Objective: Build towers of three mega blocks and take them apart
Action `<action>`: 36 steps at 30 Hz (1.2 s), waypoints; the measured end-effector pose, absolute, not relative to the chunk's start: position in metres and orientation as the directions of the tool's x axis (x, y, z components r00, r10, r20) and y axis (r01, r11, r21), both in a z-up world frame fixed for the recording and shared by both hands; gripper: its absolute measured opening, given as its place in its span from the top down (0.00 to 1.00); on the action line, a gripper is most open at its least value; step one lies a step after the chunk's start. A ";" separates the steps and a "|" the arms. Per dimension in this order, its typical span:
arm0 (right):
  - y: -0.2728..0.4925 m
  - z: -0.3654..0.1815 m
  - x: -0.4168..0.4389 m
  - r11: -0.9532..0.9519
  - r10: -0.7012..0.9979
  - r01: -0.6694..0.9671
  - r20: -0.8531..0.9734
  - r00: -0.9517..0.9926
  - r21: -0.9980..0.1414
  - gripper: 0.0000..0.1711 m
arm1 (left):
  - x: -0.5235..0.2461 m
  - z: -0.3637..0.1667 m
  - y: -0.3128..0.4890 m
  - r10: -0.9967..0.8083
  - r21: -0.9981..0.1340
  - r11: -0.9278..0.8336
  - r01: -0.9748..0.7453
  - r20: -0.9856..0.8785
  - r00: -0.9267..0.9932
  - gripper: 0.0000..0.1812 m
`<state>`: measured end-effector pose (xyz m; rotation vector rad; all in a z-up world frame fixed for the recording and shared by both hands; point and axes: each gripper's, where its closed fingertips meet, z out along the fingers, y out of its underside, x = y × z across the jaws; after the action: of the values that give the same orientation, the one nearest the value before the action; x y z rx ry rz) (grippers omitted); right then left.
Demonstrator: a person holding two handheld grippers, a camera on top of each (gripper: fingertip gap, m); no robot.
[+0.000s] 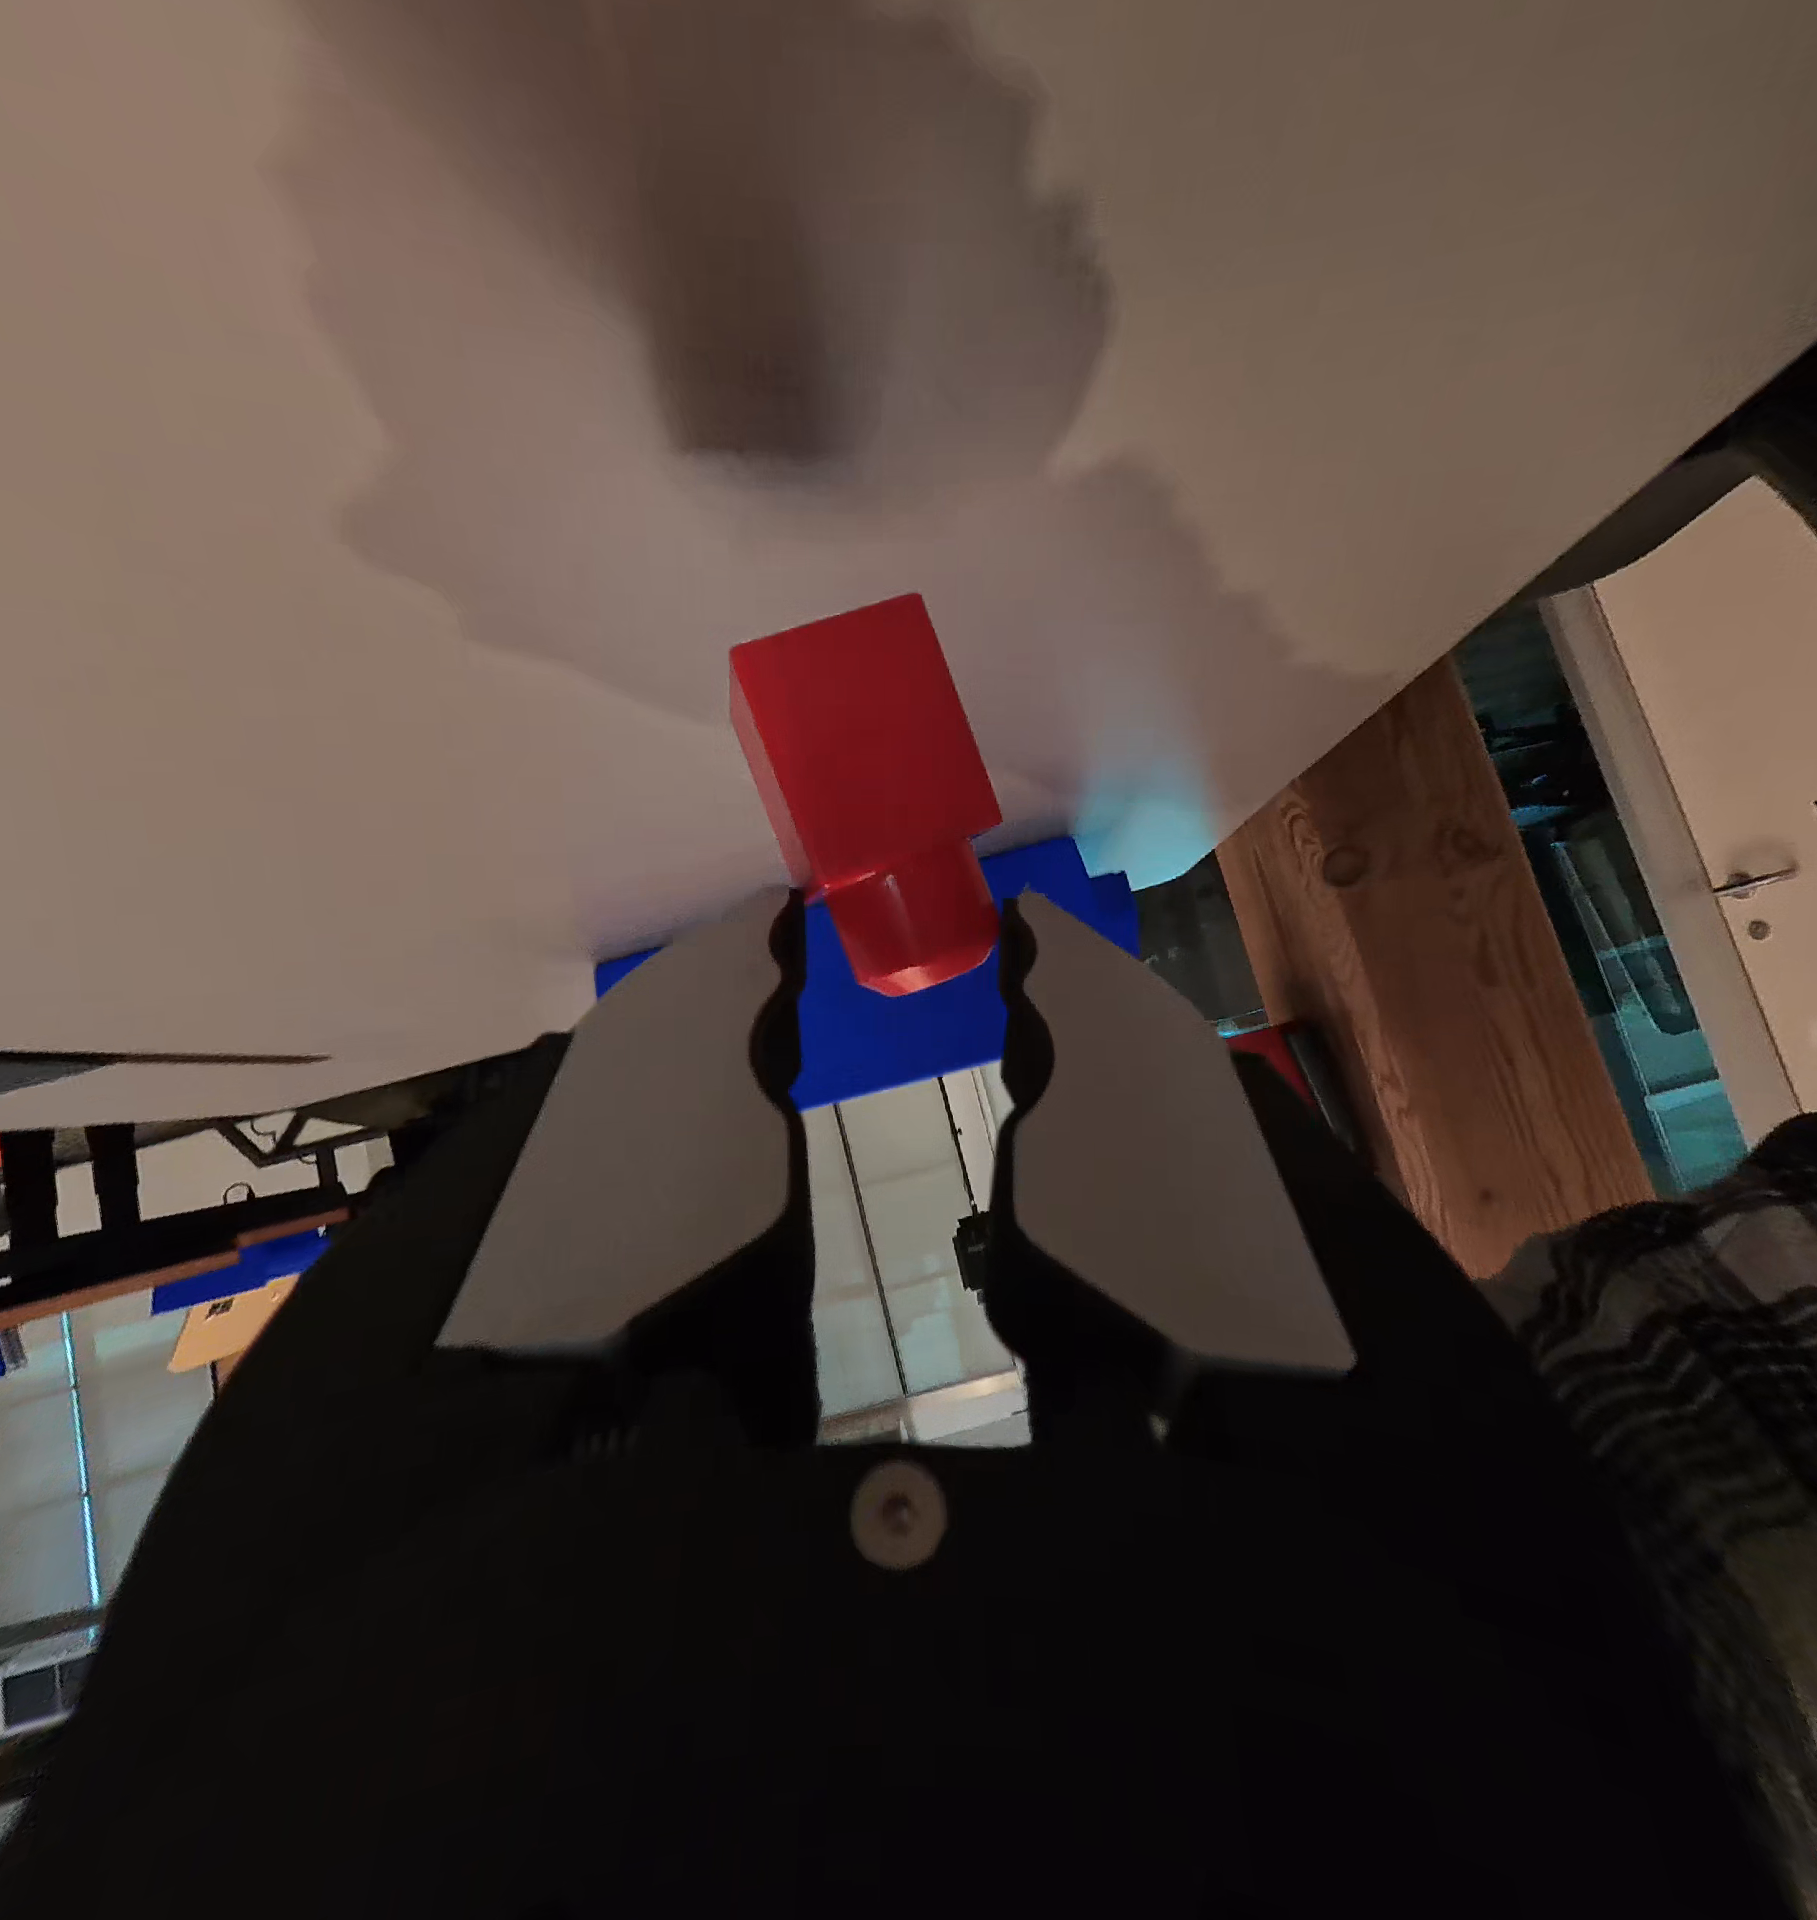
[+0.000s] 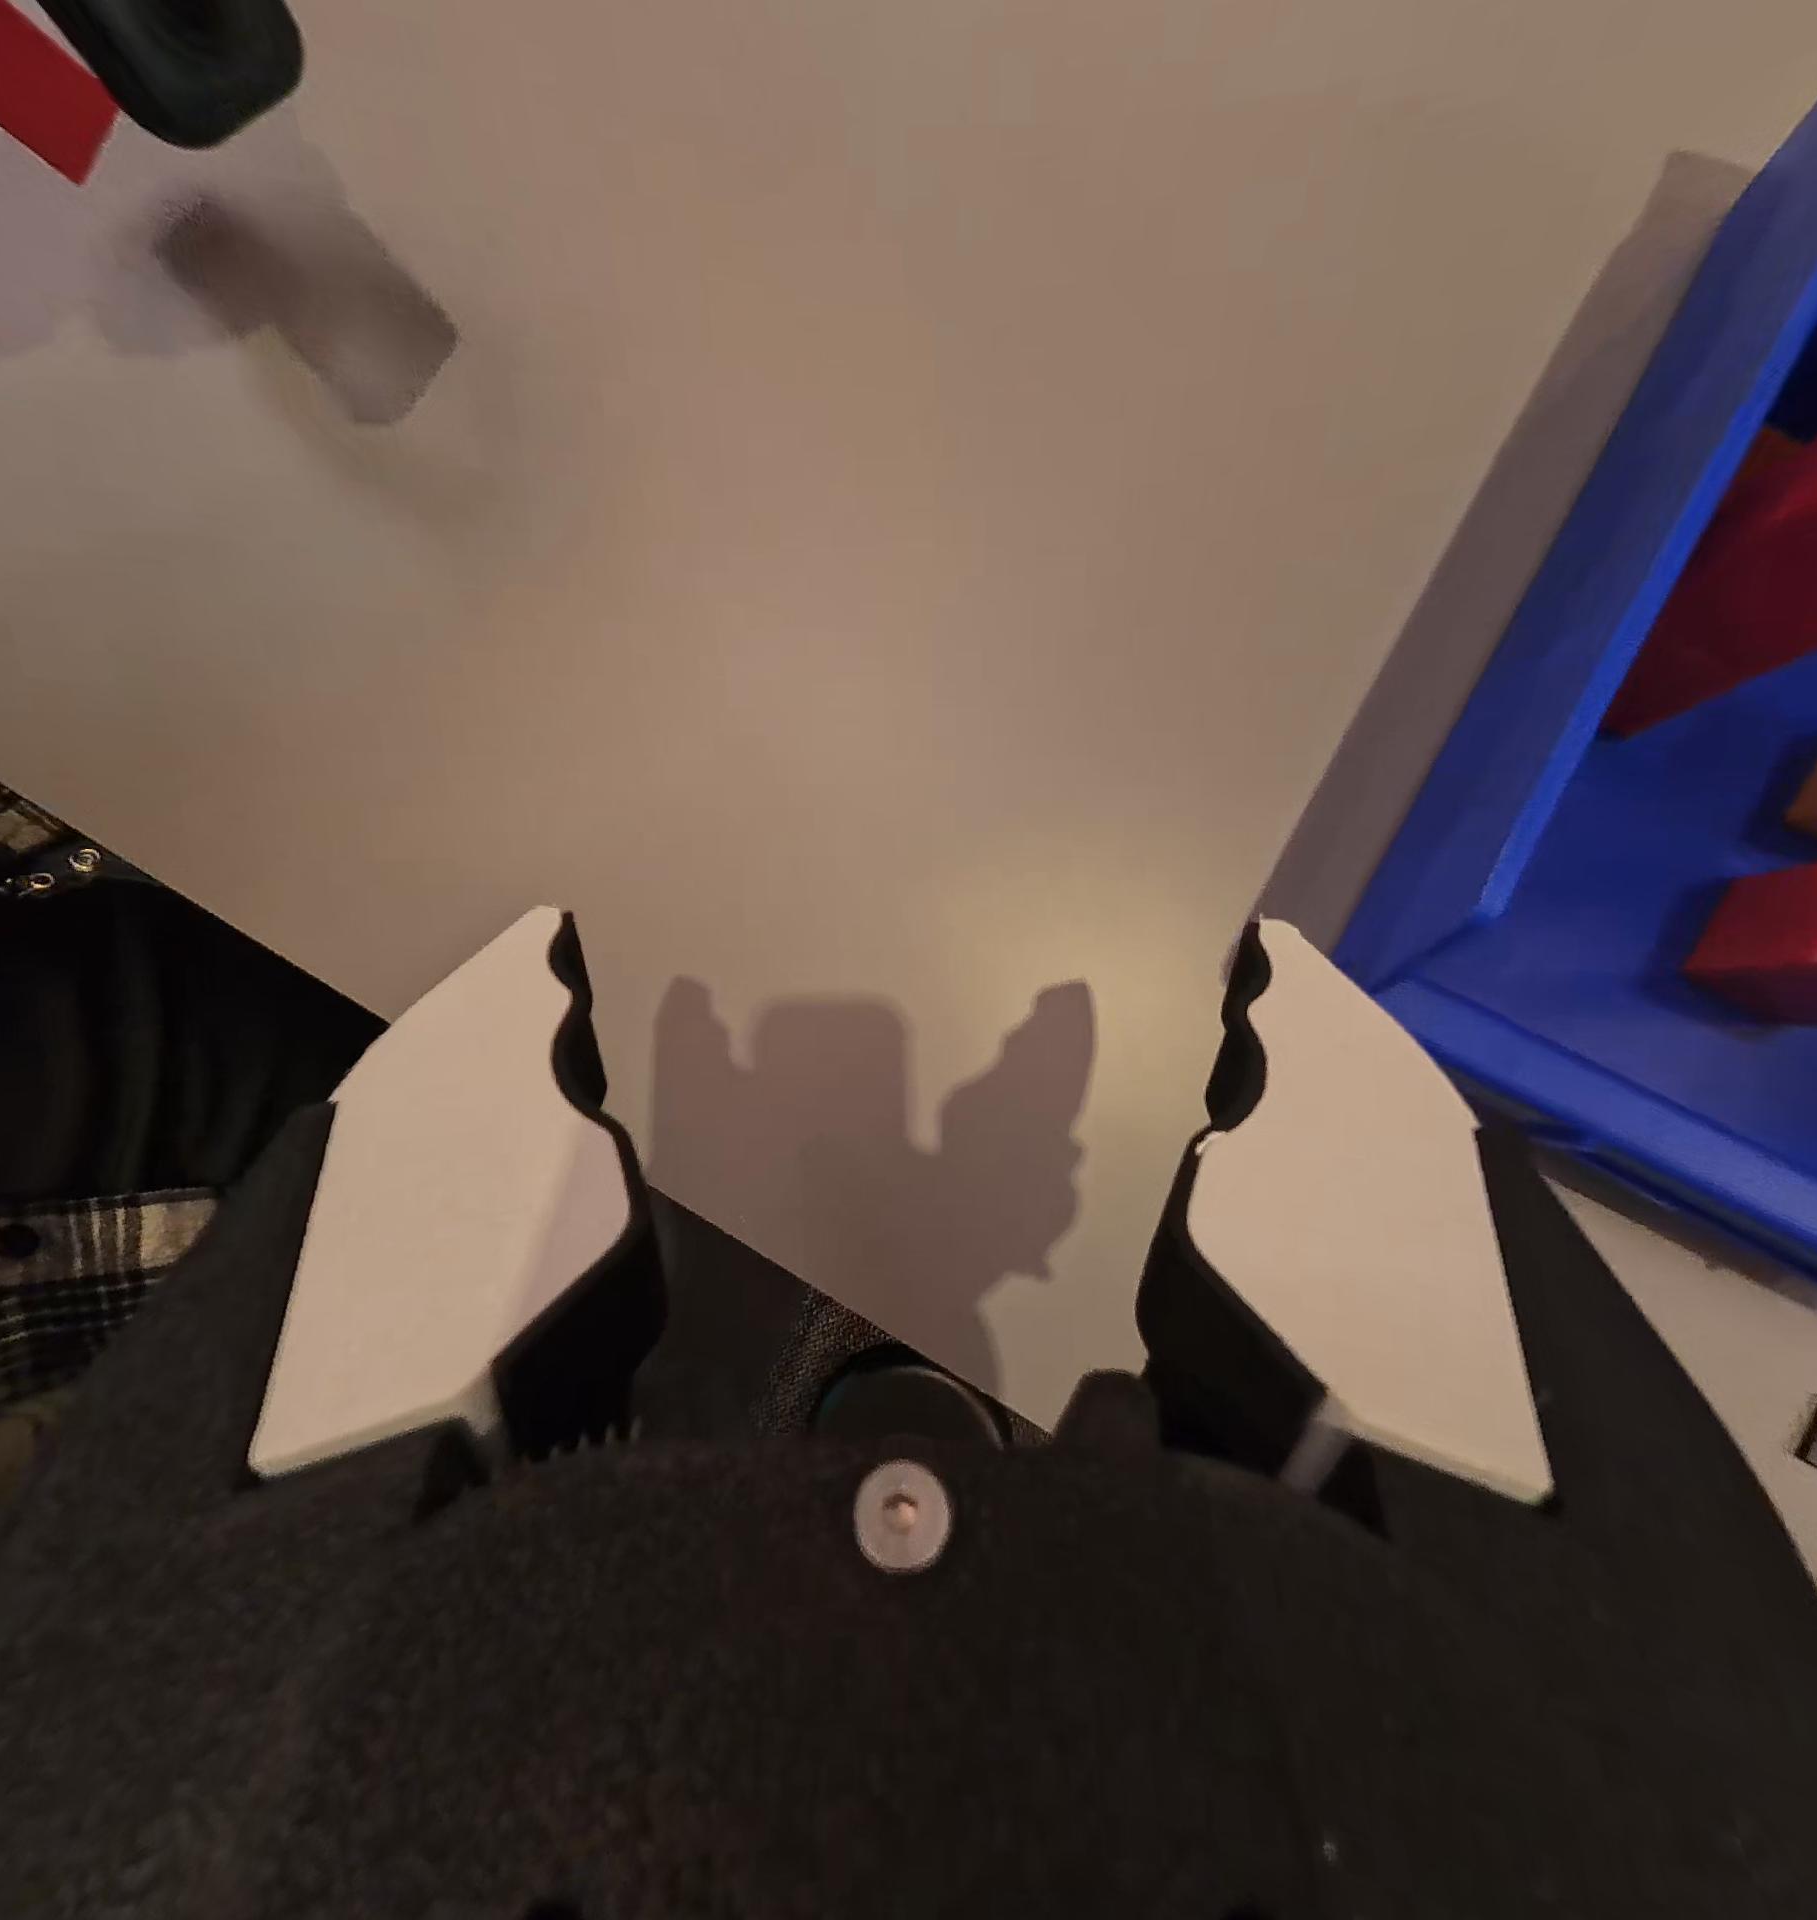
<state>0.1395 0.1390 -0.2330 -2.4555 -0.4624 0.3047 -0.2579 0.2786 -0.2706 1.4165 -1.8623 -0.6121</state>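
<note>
White worktop below: my left fingers are gripping a red block; right fingers gaping empty, likely reaching into the bin next.

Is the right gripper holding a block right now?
No, the right gripper is wide open with only bare white table between its fingers.

Office-like room: white table, glass partitions

One red block shows in the left wrist view, with one blue bin behind it. The right wrist view shows one blue bin holding at least two red blocks (others partly cut off), plus one red block at the top left corner.
</note>
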 end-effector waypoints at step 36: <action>0.147 -0.230 0.126 -0.723 0.414 0.268 -0.089 0.906 -0.637 0.30 | -0.323 -0.110 0.362 -0.936 -0.306 -0.263 -0.915 -0.148 0.319 0.47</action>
<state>0.1258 0.1473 -0.2295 -2.4183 -0.4851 0.2969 -0.3233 0.3624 -0.1103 2.8063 -2.0596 0.1115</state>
